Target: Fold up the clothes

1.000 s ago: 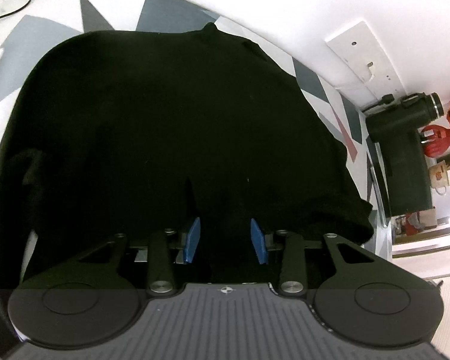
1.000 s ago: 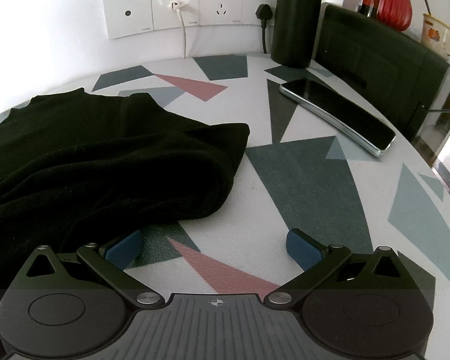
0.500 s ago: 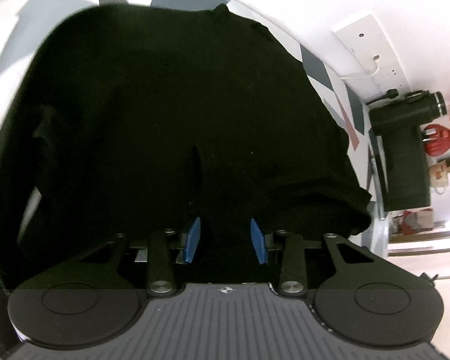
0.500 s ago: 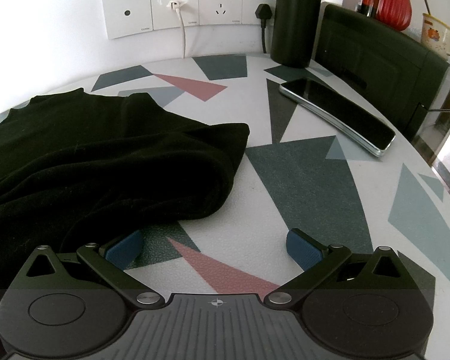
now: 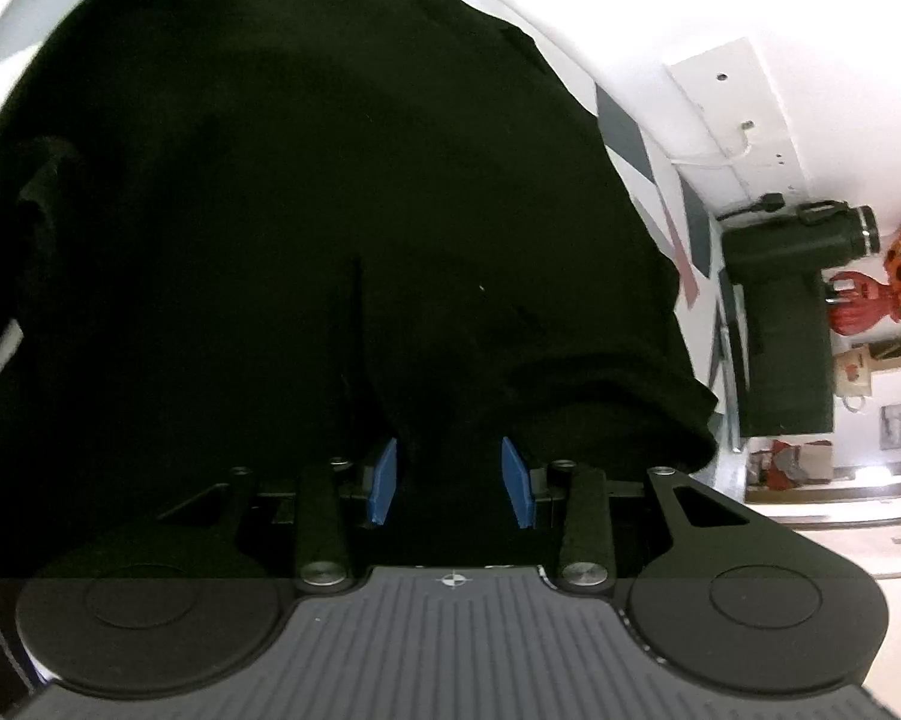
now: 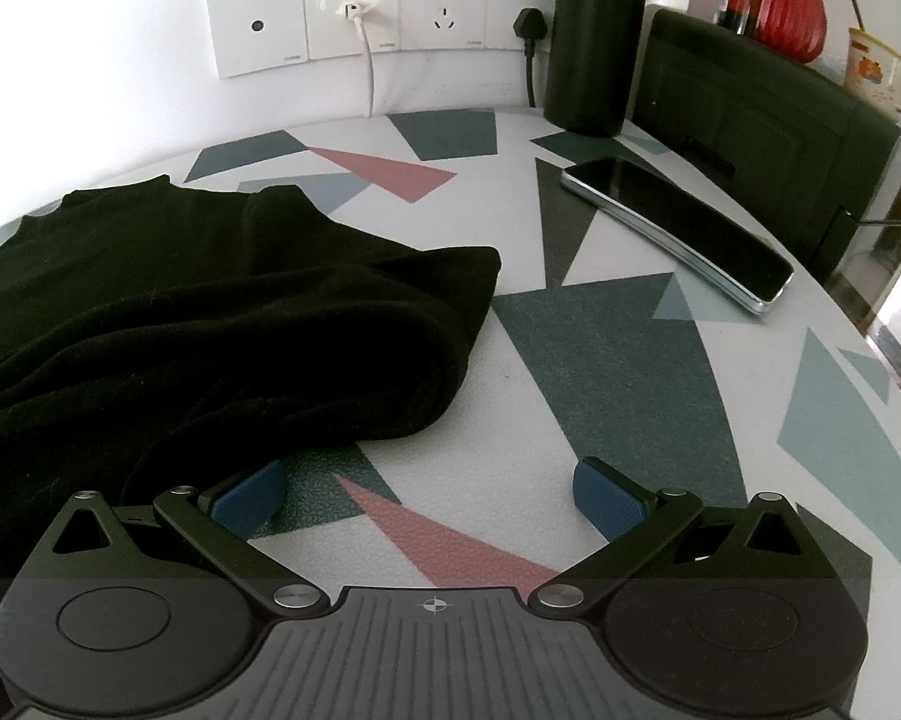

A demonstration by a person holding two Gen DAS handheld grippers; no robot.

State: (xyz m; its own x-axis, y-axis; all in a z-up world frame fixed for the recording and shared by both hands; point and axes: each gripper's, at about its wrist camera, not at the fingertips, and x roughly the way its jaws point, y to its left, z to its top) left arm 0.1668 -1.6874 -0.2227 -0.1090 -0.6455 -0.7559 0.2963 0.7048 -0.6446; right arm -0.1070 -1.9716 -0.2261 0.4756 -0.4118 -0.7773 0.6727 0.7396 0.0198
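White wall and a row of sockets (image 6: pixel 366 15) are closing off the far edge of the patterned table (image 6: pixel 600 360) I am working over. Ahead of my right claw (image 6: pixel 429 489) a phone (image 6: pixel 678 228) is lying well clear to the right, with a dark bottle (image 6: pixel 594 36) and a dark box (image 6: pixel 762 120) beyond it against the wall, so the bare stretch in front of me is giving the cloth room to land.

Just ahead and to the left of that claw the black garment (image 6: pixel 210 324) is lying in a soft, rolled heap. Its near edge is touching or covering the claw's left pad (image 6: pixel 252 495), while the right pad (image 6: pixel 606 498) is resting over bare table. I am keeping these jaws wide apart, gripping nothing, probably ready to take the free edge.

My left claw (image 5: pixel 450 471) is sitting low with the garment (image 5: pixel 330 180) filling nearly everything ahead of it. A fold of the black cloth is running down between its blue pads (image 5: pixel 384 471), which are drawn in close. They seem to be pinching that fold, likely so I can carry this side over, though black on black is hiding the actual contact.
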